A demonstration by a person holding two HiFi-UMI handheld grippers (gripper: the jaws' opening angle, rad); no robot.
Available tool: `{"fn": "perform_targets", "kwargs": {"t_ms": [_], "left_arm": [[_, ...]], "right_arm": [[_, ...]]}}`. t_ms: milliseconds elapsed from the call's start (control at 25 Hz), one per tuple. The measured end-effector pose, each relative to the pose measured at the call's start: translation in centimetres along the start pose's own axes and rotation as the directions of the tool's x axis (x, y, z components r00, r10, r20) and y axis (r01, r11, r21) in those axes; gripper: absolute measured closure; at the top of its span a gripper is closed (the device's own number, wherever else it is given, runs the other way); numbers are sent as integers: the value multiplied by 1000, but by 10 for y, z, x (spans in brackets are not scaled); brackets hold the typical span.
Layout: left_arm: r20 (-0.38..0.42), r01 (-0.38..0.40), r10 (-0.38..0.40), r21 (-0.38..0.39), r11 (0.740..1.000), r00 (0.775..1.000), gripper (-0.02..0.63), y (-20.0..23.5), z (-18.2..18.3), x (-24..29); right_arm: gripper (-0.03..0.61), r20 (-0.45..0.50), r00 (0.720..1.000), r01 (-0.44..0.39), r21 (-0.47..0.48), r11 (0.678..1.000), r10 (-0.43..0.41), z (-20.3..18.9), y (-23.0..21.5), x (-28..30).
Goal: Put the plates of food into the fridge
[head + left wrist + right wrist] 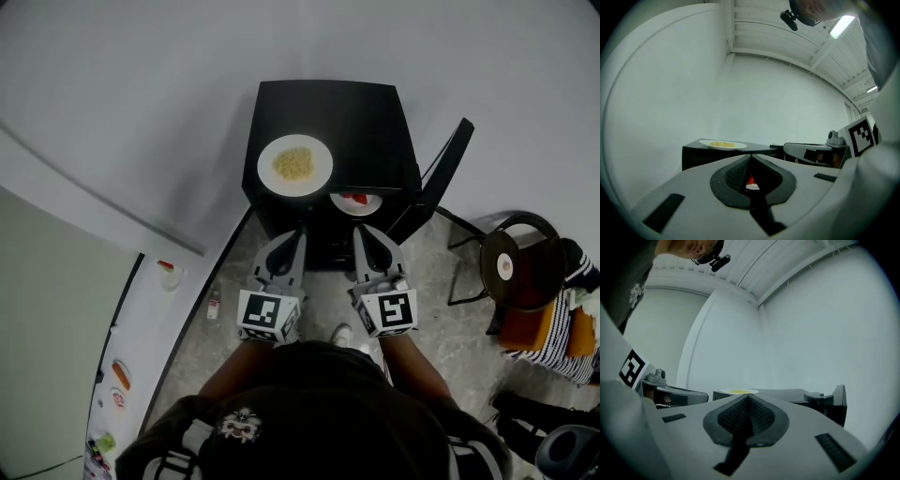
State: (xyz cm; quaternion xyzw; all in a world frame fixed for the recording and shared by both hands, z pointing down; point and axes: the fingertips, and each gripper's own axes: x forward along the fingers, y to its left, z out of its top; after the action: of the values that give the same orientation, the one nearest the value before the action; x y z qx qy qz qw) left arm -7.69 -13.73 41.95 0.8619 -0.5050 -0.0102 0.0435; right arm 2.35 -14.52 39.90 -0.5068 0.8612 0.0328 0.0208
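A white plate of yellow food (294,165) sits on the top of the black fridge (366,122), near that top's front left corner. A second, smaller plate with red food (356,201) lies just below the top's front edge, inside the open fridge and towards its right side. The fridge door (441,178) stands swung out on the right.

Both forearms reach forward from under the head camera, side by side. Each carries its gripper level and pointed at the fridge front. The left gripper (300,230) has its jaws brought together and holds nothing. Its tips stop just short of the fridge, below and in front of the plate of yellow food. In the left gripper view the plate with red food (751,183) shows through the small gap behind the closed tips, well beyond them and not touched.

The right gripper (359,228) is also closed and empty. Its tips are near the plate with red food but apart from it.

A white counter (141,347) with small items runs along the left, and a round dark chair (518,262) stands to the right of the door.
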Motion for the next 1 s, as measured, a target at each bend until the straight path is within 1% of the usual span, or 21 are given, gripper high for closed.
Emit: {"fn": "perform_targets", "kwargs": {"t_ms": [120,360,440,480,560,880,960,1000], "left_arm": [[0,-2,2,4,1000,1000,592,0,4,-1],[3,8,-8,18,1000,1000,592,-5,10,0],[5,4,-4,22,1000,1000,592,-6,11,0],[8,-2,2,19,1000,1000,592,-5,12,0],[16,-19,19,5,1000,1000,592,-2,12,-1],[-12,-34,33,-71,997,999,592,7,5,2],[-15,-33,32,-107,994,999,592,9,3,4],[-13,-32,30,-143,989,999,592,12,3,5]], "right_arm": [[554,1,1000,14,-29,999,-14,4,0,-2],[554,10,1000,26,-22,999,-26,8,-1,-6],[554,1,1000,27,-17,999,-27,9,0,-6],[554,14,1000,25,-12,1000,-25,10,1,-6],[554,38,999,21,-3,1000,-21,13,2,-5],[554,23,999,23,-1,1000,-23,10,1,-6],[554,17,1000,20,2,1000,-20,9,1,-5],[554,15,1000,20,5,1000,-20,8,0,-5]]}}
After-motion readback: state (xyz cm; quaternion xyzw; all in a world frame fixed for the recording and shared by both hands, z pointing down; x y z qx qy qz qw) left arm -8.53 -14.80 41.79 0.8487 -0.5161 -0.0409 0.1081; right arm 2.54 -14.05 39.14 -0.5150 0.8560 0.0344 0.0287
